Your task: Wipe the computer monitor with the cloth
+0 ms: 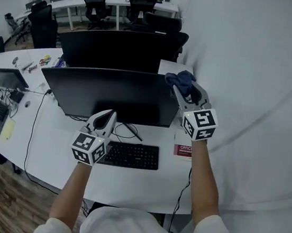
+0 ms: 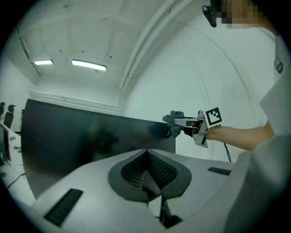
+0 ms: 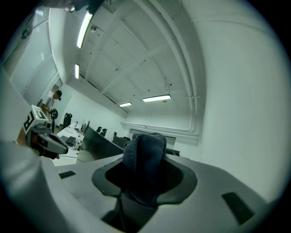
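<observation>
We hold the dark blue cloth point(image 3: 144, 157) in our right tongs point(image 1: 184, 89), which are clenched on it so that a bunched wad sticks out past the tips. The cloth sits at the top right corner of the monitor point(image 1: 109, 92), against its upper edge. We cannot tell whether it presses on the screen face itself. The screen is dark and stands upright on the white desk point(image 1: 126, 182).

Our left tongs point(image 1: 106, 117) are clenched with nothing between them. They hover low in front of the screen, near its bottom edge, and point toward it. Just below them lies a black keyboard point(image 1: 130, 155), with the left tongs over its left end. A red-labelled pack point(image 1: 183, 149) lies on the desk to the right of the keyboard, under our right forearm.

A second dark monitor point(image 1: 112, 47) stands behind the first, facing the other way. Farther back are black office chairs point(image 1: 94, 0) at other desks.
</observation>
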The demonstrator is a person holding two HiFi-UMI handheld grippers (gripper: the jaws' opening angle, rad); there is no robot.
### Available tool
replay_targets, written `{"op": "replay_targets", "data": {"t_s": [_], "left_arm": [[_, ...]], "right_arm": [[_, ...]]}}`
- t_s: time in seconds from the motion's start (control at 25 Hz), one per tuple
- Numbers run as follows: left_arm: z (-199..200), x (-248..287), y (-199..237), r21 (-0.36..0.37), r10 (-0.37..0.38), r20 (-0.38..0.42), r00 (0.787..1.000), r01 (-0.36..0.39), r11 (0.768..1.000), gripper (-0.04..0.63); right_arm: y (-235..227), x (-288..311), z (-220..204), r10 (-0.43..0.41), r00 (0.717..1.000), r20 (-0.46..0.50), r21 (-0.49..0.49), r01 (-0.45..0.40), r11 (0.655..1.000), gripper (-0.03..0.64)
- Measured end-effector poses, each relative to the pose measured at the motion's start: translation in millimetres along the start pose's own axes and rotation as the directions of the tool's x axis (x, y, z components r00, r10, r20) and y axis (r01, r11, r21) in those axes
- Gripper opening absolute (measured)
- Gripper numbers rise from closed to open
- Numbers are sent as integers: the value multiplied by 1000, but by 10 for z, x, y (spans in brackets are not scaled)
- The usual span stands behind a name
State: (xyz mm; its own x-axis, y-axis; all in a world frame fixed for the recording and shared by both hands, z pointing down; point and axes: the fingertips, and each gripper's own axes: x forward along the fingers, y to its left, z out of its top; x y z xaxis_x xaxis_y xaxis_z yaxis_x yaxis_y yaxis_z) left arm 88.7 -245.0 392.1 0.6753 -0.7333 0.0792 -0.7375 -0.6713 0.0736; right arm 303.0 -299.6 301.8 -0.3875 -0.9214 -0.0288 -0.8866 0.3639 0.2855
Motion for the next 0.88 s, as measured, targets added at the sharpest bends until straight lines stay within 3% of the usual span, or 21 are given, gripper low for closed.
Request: {"op": "replay_targets", "data": {"t_s": [0.28, 0.72, 0.88], "left_arm": [[-33, -284, 463, -8, 5, -4, 1000, -5, 1000, 6], [61, -748, 1388, -24, 12, 11, 1000, -12, 1000, 6], [71, -936, 1678, -32, 20, 15, 1000, -20, 999, 6]], "right_arm": [[596, 366, 64, 40, 997, -66, -79, -45, 996, 164], [1463, 1032, 380, 69, 995, -77, -62, -73, 995, 166], [1784, 1253, 502, 98, 993, -61, 2, -98, 995, 166]]}}
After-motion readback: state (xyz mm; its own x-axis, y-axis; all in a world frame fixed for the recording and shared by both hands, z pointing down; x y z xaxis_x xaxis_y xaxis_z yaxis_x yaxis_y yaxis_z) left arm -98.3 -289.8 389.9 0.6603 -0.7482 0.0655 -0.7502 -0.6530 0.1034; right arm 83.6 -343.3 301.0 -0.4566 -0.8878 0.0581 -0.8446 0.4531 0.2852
